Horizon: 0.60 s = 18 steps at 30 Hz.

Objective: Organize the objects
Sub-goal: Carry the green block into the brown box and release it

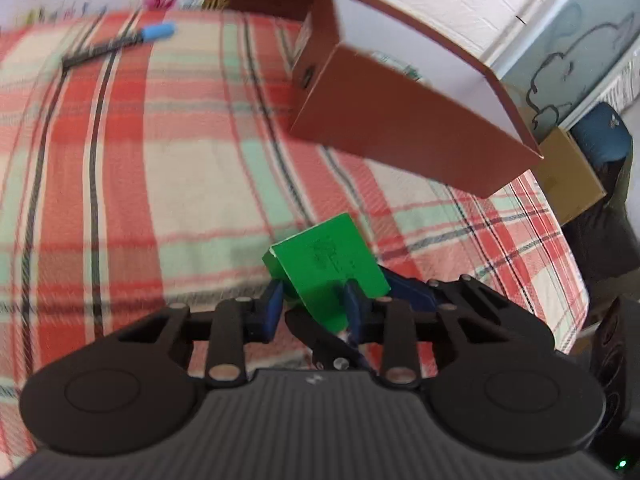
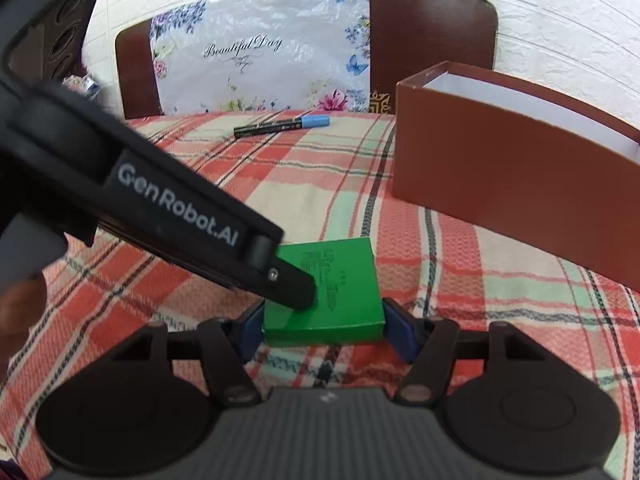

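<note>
Two claws on one green box (image 2: 326, 292) | right claw (image 2: 324, 326) closed across its sides, left claw (image 1: 312, 300) pinching its edge | held just above bench (image 2: 460, 240), near brown box (image 2: 516, 184) | risk: opposing pulls twist it loose

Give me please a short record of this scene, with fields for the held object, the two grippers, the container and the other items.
held object: green box, gripped from two sides at once
left gripper: shut on the green box, blue fingers at its near end
right gripper: fingers pressed against both sides of the box
container: brown box, open top, white inside, nothing visible in it
other item: marker with blue cap, lying beyond the green box
surface: plaid cloth
background: chair backs, a floral bag over one
</note>
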Tool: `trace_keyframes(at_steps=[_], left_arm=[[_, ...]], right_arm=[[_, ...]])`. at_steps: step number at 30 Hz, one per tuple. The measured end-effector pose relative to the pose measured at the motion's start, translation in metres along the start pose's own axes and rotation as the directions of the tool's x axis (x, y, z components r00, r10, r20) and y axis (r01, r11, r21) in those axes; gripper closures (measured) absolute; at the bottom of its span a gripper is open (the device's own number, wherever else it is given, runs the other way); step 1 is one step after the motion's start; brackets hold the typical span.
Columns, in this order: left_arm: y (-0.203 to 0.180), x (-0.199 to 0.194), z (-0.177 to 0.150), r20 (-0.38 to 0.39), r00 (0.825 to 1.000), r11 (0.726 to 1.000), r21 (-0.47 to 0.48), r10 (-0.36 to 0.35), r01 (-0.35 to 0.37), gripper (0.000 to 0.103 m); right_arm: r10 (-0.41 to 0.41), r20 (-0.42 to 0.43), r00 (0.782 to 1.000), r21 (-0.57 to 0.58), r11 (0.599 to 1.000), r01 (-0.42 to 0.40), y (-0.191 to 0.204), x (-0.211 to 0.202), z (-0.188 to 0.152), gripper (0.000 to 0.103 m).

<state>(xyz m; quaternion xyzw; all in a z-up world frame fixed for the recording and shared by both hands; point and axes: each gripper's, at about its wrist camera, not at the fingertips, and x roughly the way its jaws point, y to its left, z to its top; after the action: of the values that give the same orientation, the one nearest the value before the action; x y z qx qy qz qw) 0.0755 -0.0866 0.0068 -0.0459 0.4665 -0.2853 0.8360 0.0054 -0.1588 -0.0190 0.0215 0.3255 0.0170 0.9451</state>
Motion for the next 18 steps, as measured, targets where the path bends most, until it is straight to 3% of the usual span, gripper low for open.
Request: trace_keyframes(at_steps=[4, 8, 14, 18], left_arm=[[-0.032, -0.02, 0.027, 0.104, 0.994, 0.995, 0.104, -0.024, 0.013, 0.066], [-0.057, -0.024, 0.064, 0.175, 0.982, 0.988, 0.148, -0.071, 0.045, 0.066], [-0.099, 0.006, 0.113, 0.2, 0.973, 0.974, 0.214, -0.115, 0.071, 0.065], [-0.125, 0.038, 0.13, 0.2, 0.973, 0.963, 0.263, -0.113, 0.057, 0.049]], right_arm=[[-0.064, 0.139, 0.988, 0.018, 0.998, 0.062, -0.009, -0.019, 0.019, 0.042], [-0.149, 0.275, 0.95, 0.018, 0.989, 0.149, -0.027, -0.033, 0.047, 0.042], [-0.257, 0.337, 0.906, 0.101, 0.966, 0.236, -0.078, -0.03, 0.08, 0.041], [-0.36, 0.35, 0.865, 0.166, 0.932, 0.321, -0.116, -0.021, 0.087, 0.04]])
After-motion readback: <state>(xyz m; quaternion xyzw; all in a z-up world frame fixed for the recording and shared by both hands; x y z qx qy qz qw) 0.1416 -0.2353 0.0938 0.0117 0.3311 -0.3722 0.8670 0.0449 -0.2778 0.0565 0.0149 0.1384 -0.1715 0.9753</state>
